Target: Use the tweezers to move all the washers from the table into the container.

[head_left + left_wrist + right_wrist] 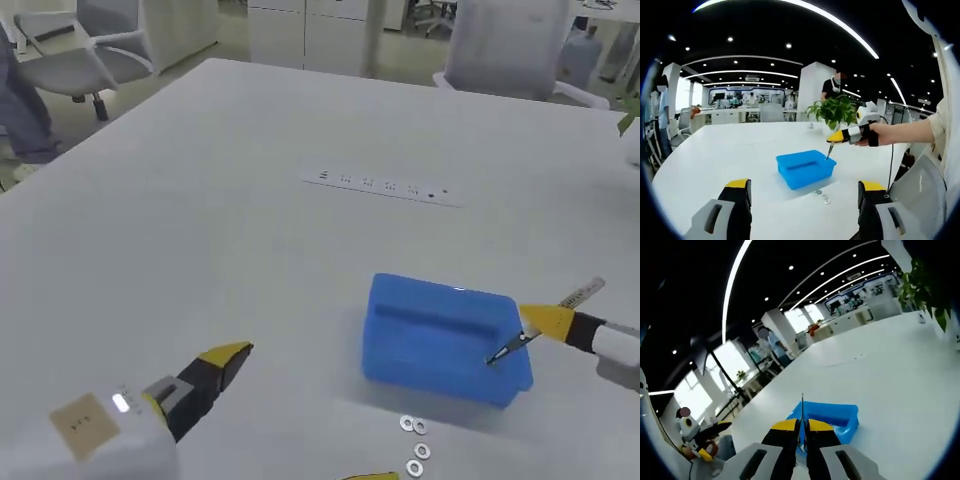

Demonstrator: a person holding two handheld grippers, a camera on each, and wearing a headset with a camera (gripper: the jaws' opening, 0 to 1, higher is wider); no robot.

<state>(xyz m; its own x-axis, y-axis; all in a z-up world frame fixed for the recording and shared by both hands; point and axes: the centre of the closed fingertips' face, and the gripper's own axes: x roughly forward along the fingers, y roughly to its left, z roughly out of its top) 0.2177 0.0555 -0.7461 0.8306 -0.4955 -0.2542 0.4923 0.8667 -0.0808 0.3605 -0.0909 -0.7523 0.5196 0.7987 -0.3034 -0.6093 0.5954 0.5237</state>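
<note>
over the container's (440, 335) right rim, tweezers (510, 347) tight between right fingers (545, 320); left fingers (225, 357) apart, table (250, 250) open

I see a smooth, matt tabletop (200, 250). The container (440, 335) looks like blue plastic with a faint sheen. The washers (421, 451) are bright metal; the tweezers (512, 346) are dull grey metal.

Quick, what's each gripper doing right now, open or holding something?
Left gripper: open, empty.
Right gripper: shut on the tweezers.
</note>
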